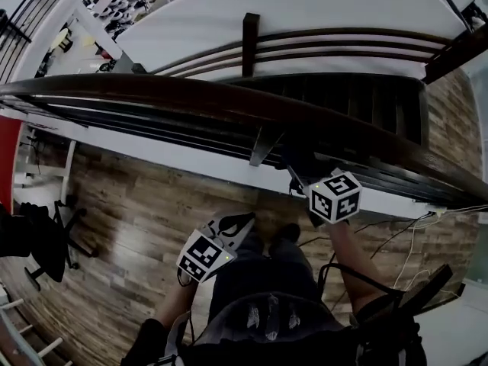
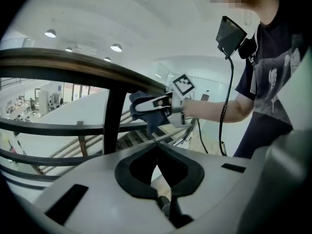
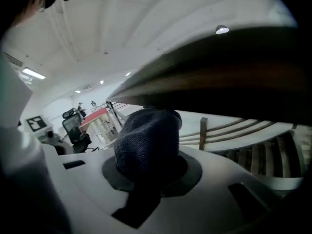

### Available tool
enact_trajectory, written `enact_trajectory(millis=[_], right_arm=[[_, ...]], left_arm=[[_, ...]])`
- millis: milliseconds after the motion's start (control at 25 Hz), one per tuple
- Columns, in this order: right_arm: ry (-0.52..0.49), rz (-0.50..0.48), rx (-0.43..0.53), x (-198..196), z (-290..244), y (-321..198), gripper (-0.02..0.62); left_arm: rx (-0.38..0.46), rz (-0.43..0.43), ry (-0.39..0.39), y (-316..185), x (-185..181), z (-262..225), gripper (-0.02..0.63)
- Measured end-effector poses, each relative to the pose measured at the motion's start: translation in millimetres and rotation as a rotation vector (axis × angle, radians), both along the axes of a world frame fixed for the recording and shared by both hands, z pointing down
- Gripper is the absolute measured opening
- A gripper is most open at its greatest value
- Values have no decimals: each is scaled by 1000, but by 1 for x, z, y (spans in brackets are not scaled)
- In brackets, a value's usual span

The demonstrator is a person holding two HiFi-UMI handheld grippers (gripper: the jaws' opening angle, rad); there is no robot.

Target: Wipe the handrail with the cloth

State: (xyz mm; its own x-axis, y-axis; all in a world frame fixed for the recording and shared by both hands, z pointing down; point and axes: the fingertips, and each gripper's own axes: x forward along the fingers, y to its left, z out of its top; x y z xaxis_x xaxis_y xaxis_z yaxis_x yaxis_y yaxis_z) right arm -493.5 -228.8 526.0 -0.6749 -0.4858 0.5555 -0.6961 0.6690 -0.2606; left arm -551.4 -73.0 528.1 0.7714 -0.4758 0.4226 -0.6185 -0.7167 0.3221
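Observation:
The dark wooden handrail (image 1: 191, 94) curves across the head view from left to right. My right gripper (image 1: 309, 185) is up against its near side, shut on a dark blue cloth (image 3: 146, 140). In the right gripper view the cloth bulges out of the jaws and touches the underside of the handrail (image 3: 234, 67). The left gripper view shows that cloth (image 2: 148, 112) pressed to the handrail (image 2: 73, 65). My left gripper (image 1: 236, 225) hangs lower and to the left, away from the rail. Its jaws (image 2: 157, 149) are shut at the tips with nothing between them.
Horizontal bars and a dark post (image 2: 111, 126) run below the rail. Beyond it a staircase (image 1: 366, 101) descends. A black office chair (image 1: 38, 242) stands on the wood floor (image 1: 130, 212) at left. Cables (image 1: 381, 239) lie on the floor at right.

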Motion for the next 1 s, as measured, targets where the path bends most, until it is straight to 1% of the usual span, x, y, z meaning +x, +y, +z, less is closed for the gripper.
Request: enact_trajectory(millis=[120,240,320,440,560,640,720,840,920,1000], right_arm=[[53,112,15,-6,50,-47,66],[76,173,18,-5,77,-70,66],[101,170,41,-5,87,-74,66],[170,131,96,-5,89,-74,66],[209,129,99,16,93,-73,66],[216,147,94,46,93,-77,66],[239,172,95,89,92,-79,66],[271,250,90,176,89,-77,66],[270,299,83,236,86,-75,66],[266,327,88,293,83,-74,66]], left_arm=[[-19,45,-33,6,7,8,6],[-29,61,-67,15,12,10,6],[-43,55,-76,20,8,12,6],[-60,54,-91,23,6,19,6],[-63,83,-101,20,20,25,6],[-49,109,-102,13,39,23,6],[-36,149,-94,8,66,18,6],[-33,243,-83,6,120,14,6],[-34,297,-99,6,163,14,6],[-29,340,-124,4,213,13,6]])
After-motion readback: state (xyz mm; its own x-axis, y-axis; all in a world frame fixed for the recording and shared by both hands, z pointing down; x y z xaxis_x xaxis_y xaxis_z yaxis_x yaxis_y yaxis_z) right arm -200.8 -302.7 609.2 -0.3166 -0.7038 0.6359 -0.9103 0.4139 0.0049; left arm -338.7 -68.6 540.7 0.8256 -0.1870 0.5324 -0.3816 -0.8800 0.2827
